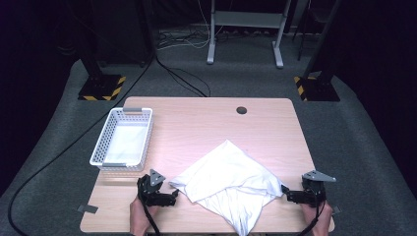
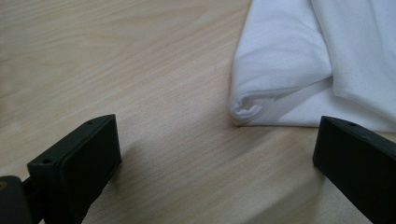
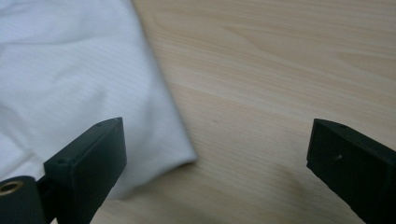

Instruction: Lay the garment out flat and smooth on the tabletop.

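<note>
You are holding 2 claws low over the counter (image 1: 196,123), 1 at each side of a white cloth (image 1: 228,182). The cloth is lying crumpled and partly folded in the lower middle of the high view, with 1 end hanging over the near edge of the counter.

Your left claw (image 1: 172,195) is sitting at the lower left of that view, just beside the cloth's left corner. In the left gripper view its jaws are standing wide apart with bare wood between them, gripping nothing; the rolled corner of the cloth (image 2: 299,70) is lying ahead, toward the upper right.

Your right claw (image 1: 291,195) is sitting at the lower right, near the cloth's right corner. Its jaws are also spread wide and gripping nothing; in the right gripper view the cloth's edge (image 3: 84,93) is reaching in from the left.

A white basket (image 1: 101,147) is resting at the counter's left edge, well apart from the cloth.
</note>
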`<state>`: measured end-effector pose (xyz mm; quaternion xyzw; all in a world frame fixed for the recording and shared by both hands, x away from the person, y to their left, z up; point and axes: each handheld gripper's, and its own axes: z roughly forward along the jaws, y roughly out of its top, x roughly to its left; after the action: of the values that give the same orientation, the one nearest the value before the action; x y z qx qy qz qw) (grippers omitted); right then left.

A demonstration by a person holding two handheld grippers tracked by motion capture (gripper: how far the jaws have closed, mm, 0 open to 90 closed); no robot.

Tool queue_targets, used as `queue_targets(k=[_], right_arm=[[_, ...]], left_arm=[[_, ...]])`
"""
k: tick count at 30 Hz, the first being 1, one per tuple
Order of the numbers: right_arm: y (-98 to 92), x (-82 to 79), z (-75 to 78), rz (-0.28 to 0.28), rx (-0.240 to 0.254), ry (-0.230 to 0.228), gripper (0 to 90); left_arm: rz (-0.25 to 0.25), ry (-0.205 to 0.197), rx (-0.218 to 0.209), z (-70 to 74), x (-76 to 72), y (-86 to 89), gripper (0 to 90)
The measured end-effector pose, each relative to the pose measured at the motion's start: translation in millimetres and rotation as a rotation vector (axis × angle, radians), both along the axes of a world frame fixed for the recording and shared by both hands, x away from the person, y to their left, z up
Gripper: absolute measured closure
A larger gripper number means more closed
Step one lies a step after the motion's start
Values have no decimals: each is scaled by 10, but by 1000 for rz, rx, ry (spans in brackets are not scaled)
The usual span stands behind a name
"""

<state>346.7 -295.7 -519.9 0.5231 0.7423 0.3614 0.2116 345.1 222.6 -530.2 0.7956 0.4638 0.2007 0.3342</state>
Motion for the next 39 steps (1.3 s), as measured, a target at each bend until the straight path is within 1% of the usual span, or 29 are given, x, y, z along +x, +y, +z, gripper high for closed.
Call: queue_targets(k=[1, 3, 4, 5, 6, 7, 8, 9, 10, 11, 12, 13, 14, 15, 16, 18, 19, 20, 21, 22, 23, 24, 26, 27, 29, 32, 34, 37, 39], right_arm=[[41, -26, 35, 7, 13, -7, 45], [155, -60, 108, 34, 9, -24, 56], [312, -66, 192, 72, -9, -31, 72], [312, -66, 192, 72, -9, -31, 72], [483, -46, 275, 118, -10, -36, 98], [483, -46, 275, 118, -10, -36, 98], [553, -34, 305, 135, -8, -34, 105], [651, -18, 341, 164, -3, -36, 113], [905, 23, 404, 232, -14, -33, 138], [905, 23, 404, 232, -14, -33, 138], [995, 36, 416, 255, -22, -31, 146], [1232, 78, 422, 312, -50, -17, 174], [1232, 78, 422, 312, -50, -17, 174], [1345, 101, 411, 334, -71, -4, 184], [1563, 155, 366, 364, -104, 36, 239], [1690, 186, 323, 386, -115, 55, 283], [1690, 186, 323, 386, -115, 55, 283], [1749, 198, 296, 400, -122, 66, 309], [1854, 225, 230, 412, -146, 89, 390], [1854, 225, 230, 412, -146, 89, 390], [1877, 234, 212, 412, -151, 102, 437], [1902, 248, 184, 405, -165, 105, 515], [1901, 250, 170, 393, -174, 98, 623], [1878, 251, 173, 386, -162, 89, 708], [1835, 253, 190, 380, -147, 73, 810], [1784, 243, 241, 366, -170, 36, 845], [1711, 245, 313, 336, -191, 9, 847], [1482, 291, 443, 259, -192, -17, 847], [1300, 327, 502, 187, -213, -19, 843]], left_arm=[[2, 1, -3, -1, 2, -1, 7], [3, 4, -5, -2, 6, 3, 6], [6, 5, -9, -2, 13, 2, 5], [6, 5, -9, -2, 13, 2, 4], [4, 7, -32, 1, 25, 13, 5], [4, 7, -32, 1, 25, 13, 5], [9, 5, -40, 4, 33, 20, 5], [9, 7, -45, 6, 43, 28, 5], [19, 7, -41, 6, 63, 23, 2], [19, 7, -41, 6, 63, 23, 3], [21, 2, -39, 8, 69, 19, 3], [28, 3, -37, 6, 78, 8, 3], [28, 10, -30, 2, 92, -3, 3], [34, 11, -9, -1, 99, -18, 1], [38, 11, -7, -1, 109, -23, 1], [39, 11, -6, -1, 121, -25, 1], [40, 11, -6, -1, 123, -27, 1], [40, 11, -6, -1, 122, -27, 1], [40, 10, -7, -2, 122, -27, 1], [40, 10, -7, -2, 122, -27, 1], [40, 11, -6, -2, 122, -26, 1], [39, 11, -5, -1, 122, -26, 1], [39, 11, -5, -2, 122, -26, 2], [40, 10, -5, -2, 122, -27, 1], [44, 11, -4, -1, 122, -24, 2], [51, 9, -8, -3, 122, -26, 2], [54, 9, -8, -2, 122, -25, 2], [59, 8, -8, -3, 120, -23, 3], [63, 6, -4, -2, 113, -19, 5]])
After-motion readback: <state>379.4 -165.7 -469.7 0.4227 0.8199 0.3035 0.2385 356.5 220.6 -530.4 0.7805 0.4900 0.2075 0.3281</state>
